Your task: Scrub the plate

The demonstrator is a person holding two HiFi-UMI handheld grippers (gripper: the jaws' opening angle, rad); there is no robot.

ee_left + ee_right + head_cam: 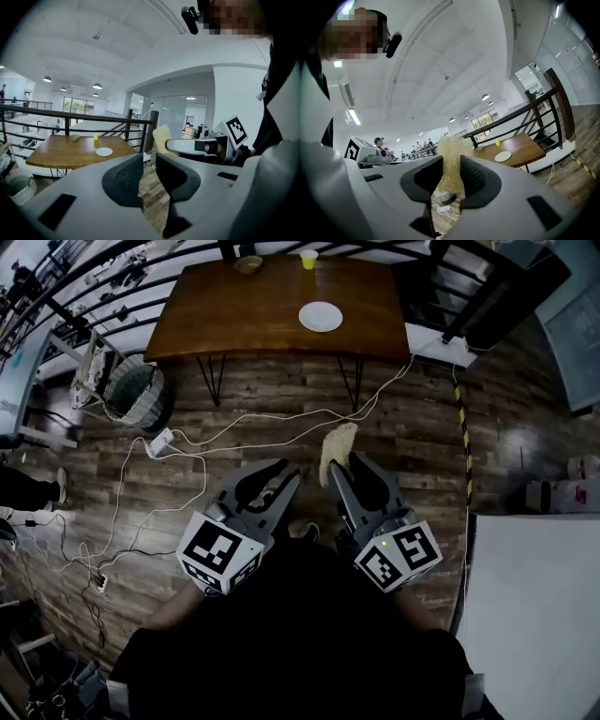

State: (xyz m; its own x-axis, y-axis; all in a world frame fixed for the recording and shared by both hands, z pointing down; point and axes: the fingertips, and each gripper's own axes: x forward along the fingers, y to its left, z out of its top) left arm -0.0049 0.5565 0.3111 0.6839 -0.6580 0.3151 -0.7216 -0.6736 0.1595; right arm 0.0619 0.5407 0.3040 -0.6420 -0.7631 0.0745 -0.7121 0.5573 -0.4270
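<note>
We're up on a mezzanine of a big open-plan office. A black railing (70,117) fences the edge, pendant lamps (97,86) hang from a high white ceiling, and glass-walled rooms (173,112) run behind. People (419,149) crowd the far floor. Cables (187,442) trail over the plank floor (281,399) beside a wooden table (234,306).

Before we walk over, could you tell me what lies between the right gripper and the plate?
In the head view, plank floor crossed by white cables, then the table edge, separates the right gripper, shut on the sponge, from the plate.
</note>
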